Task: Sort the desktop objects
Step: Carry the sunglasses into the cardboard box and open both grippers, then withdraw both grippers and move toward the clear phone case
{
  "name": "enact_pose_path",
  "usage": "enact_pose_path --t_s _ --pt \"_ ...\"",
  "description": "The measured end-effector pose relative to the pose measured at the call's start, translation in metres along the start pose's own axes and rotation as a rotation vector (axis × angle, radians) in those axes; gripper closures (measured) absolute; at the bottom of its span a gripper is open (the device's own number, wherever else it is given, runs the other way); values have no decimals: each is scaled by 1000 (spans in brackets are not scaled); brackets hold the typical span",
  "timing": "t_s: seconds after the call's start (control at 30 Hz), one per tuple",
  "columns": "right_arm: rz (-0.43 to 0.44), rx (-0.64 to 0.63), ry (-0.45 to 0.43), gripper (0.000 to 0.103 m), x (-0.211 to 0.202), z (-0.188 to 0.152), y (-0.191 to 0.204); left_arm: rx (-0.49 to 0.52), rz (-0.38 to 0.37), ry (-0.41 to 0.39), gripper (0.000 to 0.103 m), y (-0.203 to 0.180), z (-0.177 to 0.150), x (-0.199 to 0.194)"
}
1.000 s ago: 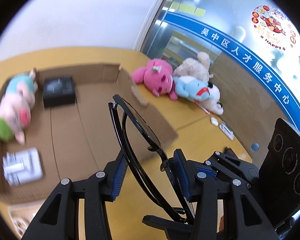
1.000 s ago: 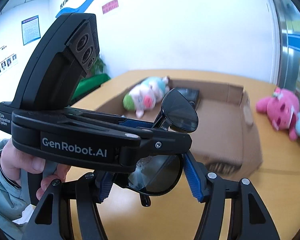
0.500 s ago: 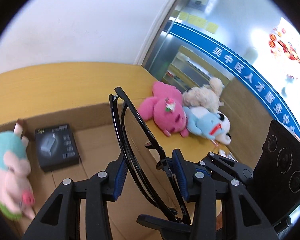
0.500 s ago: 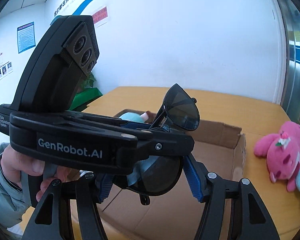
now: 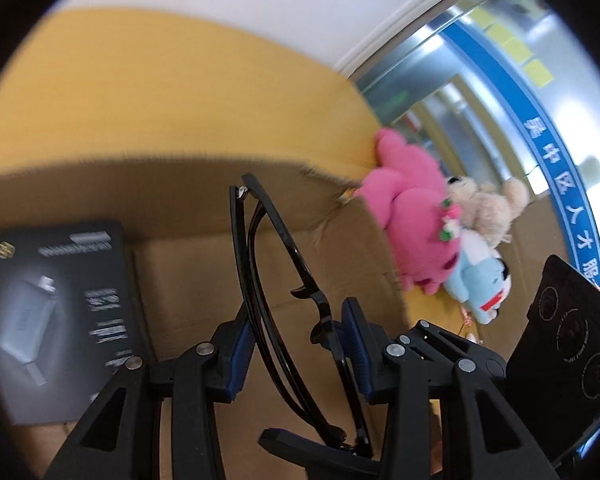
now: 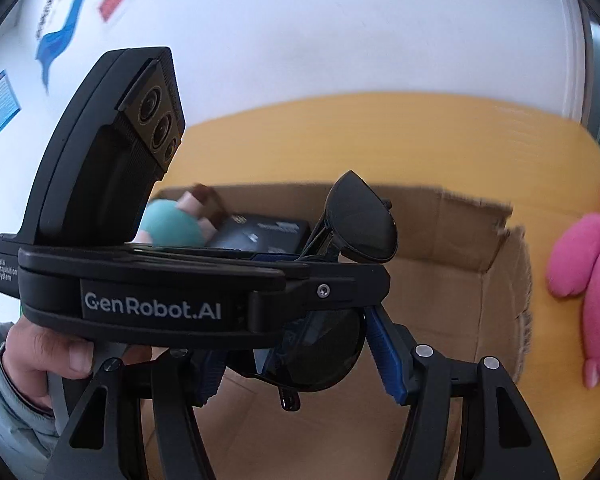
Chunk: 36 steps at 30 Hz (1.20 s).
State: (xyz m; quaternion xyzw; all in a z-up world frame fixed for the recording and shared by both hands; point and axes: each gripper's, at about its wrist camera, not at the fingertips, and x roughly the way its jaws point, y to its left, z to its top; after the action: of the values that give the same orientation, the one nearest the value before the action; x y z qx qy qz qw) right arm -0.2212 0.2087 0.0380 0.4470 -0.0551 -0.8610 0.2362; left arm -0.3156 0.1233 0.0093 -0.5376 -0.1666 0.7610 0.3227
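Sunglasses (image 5: 284, 280), black-framed and folded, sit above the open cardboard box (image 5: 188, 196), gripped from two sides. The left gripper (image 5: 296, 344) has its jaws closed onto the frame, blue pads pressing either side, with the lenses standing edge-on in its view. In the right wrist view the right gripper (image 6: 296, 364) also has its blue pads against the sunglasses (image 6: 320, 352), one dark lens between them and the other lens rising above the left gripper's body (image 6: 204, 292), which crosses the frame; whether the right jaws truly pinch or only bracket the lens is hard to tell. A hand (image 6: 52, 356) holds the left gripper's handle.

Inside the box lie a black product carton (image 5: 56, 312) on the floor and a teal-and-pink plush toy (image 6: 176, 224) near the far wall. On the yellow bench (image 5: 172, 92), just outside the box's right wall, a pink plush (image 5: 412, 216), a beige plush (image 5: 488, 208) and a light-blue plush (image 5: 480, 276) huddle together, touching
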Motion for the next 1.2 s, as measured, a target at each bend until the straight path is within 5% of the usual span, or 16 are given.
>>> enact_pose_path --t_s 0.27,0.53,0.77,0.83,0.9,0.93,1.13,1.2 --pt "-74 99 134 42 44 -11 -27 -39 38 114 60 7 -1 35" --pt "-135 113 167 42 63 -18 -35 -41 94 93 58 13 -5 14" --pt "-224 86 191 35 63 -22 -23 30 180 -10 55 0 -16 -34" --pt "-250 70 174 28 54 -23 -13 50 196 -55 55 -7 -22 -52" --pt "-321 34 145 4 39 -22 2 78 230 -116 54 -17 -32 -73" --pt "-354 17 126 1 31 -21 7 92 236 -143 53 -21 -38 -83" --pt "-420 1 -17 0 -37 -34 38 211 312 -343 48 -55 -92 -150" --pt "-419 12 -69 0 -61 -46 52 243 359 -419 32 -65 -118 -174"
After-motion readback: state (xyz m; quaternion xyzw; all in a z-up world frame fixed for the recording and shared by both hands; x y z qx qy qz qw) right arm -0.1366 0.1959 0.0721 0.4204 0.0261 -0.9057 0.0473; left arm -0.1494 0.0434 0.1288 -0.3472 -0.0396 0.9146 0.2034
